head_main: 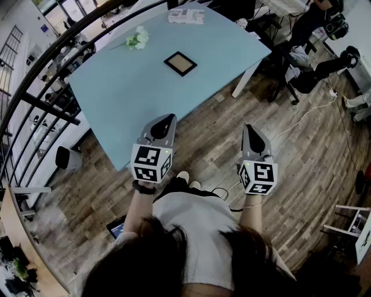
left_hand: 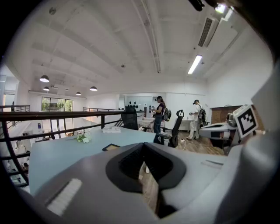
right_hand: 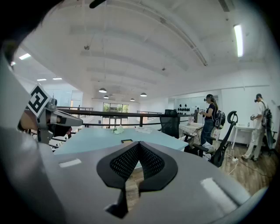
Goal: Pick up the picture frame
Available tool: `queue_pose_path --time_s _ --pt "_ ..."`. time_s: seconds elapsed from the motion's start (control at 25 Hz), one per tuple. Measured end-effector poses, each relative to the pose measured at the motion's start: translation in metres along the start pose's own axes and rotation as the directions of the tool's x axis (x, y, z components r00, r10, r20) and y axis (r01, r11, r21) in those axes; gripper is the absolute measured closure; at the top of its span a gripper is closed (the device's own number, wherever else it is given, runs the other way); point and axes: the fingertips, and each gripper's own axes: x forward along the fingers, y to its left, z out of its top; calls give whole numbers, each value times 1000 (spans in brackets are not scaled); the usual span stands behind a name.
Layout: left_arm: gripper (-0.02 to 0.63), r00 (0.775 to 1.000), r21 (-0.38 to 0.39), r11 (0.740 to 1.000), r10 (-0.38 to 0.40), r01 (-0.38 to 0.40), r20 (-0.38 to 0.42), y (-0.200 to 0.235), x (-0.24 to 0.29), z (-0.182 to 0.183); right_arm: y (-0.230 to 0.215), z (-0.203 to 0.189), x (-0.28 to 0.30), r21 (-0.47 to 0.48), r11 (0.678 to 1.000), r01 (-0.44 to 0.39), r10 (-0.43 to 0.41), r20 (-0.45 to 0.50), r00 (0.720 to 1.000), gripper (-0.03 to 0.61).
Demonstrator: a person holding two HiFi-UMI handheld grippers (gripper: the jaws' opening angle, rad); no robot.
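Head view: picture frame (head_main: pixel 180 63) on table (head_main: pixel 116 98), flowers (head_main: pixel 138 39) beyond; left claw (head_main: pixel 167 119), right claw (head_main: pixel 248 128) clenched, empty.

Small square picture frame (head_main: pixel 180 63), dark border, tan centre, lying flat on pale blue table (head_main: pixel 127 104), untouched

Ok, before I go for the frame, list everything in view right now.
table: one, light blue, ahead of both grippers
picture frame: one, dark rim, flat on the table's far half
flowers: one bunch, white, table's far left
printed paper: one, white, table's far edge
railing: one, black, along the table's left
office chairs: two, black, beyond the table's right
people: two, standing at the back
floor: wood planks, brown-grey
left gripper: grey, jaws together, empty, by the table's near corner
right gripper: grey, jaws together, empty, over the floor
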Motion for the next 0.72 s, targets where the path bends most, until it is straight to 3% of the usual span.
queue_pose_path --time_s 0.4,0.72 --pt "555 999 -31 999 37 -38 -35 -6 -8 -17 -10 -13 -17 51 999 13 -13 -5 1000 576" --pt "554 999 -55 998 30 -32 -38 10 30 -19 -20 -11 22 47 999 -13 13 -3 1000 574"
